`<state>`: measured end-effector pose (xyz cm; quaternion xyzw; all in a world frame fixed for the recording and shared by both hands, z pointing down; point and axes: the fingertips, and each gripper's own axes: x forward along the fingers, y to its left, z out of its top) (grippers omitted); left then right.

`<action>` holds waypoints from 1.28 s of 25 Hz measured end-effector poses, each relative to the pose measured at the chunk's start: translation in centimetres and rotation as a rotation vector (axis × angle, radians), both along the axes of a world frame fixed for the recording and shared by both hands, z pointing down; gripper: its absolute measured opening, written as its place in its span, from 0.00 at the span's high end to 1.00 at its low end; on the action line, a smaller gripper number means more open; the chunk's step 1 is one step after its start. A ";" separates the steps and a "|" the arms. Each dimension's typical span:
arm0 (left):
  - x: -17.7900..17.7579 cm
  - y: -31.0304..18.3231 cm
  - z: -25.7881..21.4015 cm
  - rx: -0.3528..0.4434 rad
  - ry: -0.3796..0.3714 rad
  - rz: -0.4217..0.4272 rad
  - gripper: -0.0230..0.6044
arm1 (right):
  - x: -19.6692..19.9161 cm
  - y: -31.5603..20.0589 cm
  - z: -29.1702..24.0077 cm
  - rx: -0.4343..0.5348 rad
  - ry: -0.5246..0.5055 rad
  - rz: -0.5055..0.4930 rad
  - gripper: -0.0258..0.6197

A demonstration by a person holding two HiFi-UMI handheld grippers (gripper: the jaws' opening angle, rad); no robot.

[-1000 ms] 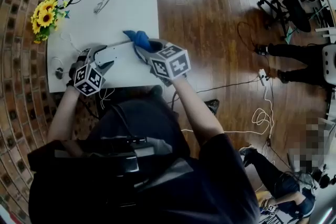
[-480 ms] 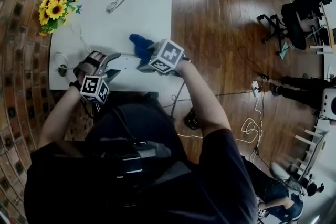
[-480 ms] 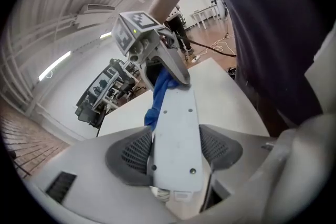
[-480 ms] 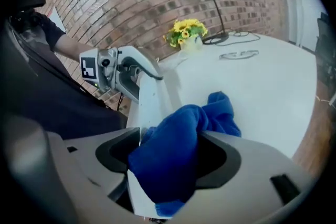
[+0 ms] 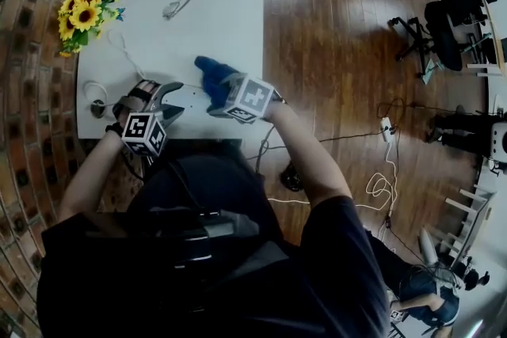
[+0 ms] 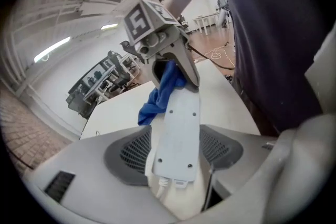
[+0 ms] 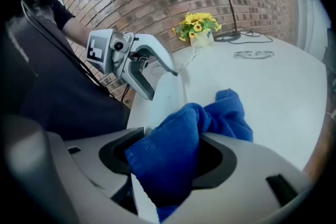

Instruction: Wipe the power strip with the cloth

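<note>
One white power strip point(image 6: 176, 134), crumpled blue cloth point(image 7: 173, 160)

no legible text, labels, brands or numbers, only black-and-white square code patterns on left tool's cube point(image 5: 143, 134), right tool's cube point(image 5: 252, 98)

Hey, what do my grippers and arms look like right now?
The left gripper and right gripper are light grey moulded plastic with curved jaws and dark mesh panels inside. Each carries a white cube printed with black square markers. Dark short sleeves leave the forearms bare. The right one's jaws are closing, blue cloth between them.
</note>
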<state>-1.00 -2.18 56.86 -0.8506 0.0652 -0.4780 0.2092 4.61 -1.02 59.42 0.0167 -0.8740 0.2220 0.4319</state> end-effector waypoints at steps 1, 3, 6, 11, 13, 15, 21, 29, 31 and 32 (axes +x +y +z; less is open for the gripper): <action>-0.3 -0.1 -0.1 -0.041 0.018 -0.033 0.47 | 0.0 0.1 -0.1 0.020 -0.004 0.011 0.53; -1.2 -0.3 0.0 -0.166 0.071 -0.121 0.47 | -0.2 0.4 -0.6 0.068 -0.013 0.014 0.53; -1.9 -1.6 -1.0 -0.392 0.190 -0.293 0.47 | -0.7 0.7 -1.1 0.168 -0.008 -0.008 0.53; -3.1 -2.6 0.7 -0.609 0.094 -0.330 0.47 | -1.1 0.9 -0.9 0.408 0.037 -0.083 0.53; -3.6 -2.3 1.8 -0.609 0.022 -0.316 0.47 | -0.8 0.6 -0.8 0.521 0.065 -0.094 0.53; -3.8 -2.7 2.2 -0.576 0.030 -0.356 0.47 | -0.3 0.0 -0.6 0.617 0.094 -0.091 0.53; -2.6 -3.6 1.6 -0.452 0.154 -0.507 0.52 | 1.6 -2.9 -0.3 0.865 0.256 -0.068 0.55; -3.1 -3.6 2.7 -0.367 0.139 -0.537 0.54 | 1.7 -3.1 -1.0 0.779 0.180 0.112 0.57; -3.1 -3.6 2.8 -0.371 0.130 -0.527 0.54 | 1.9 -3.0 -1.7 0.740 0.138 0.177 0.57; -3.0 -3.6 2.8 -0.372 0.128 -0.522 0.54 | 2.1 -2.9 -2.2 0.723 0.115 0.218 0.57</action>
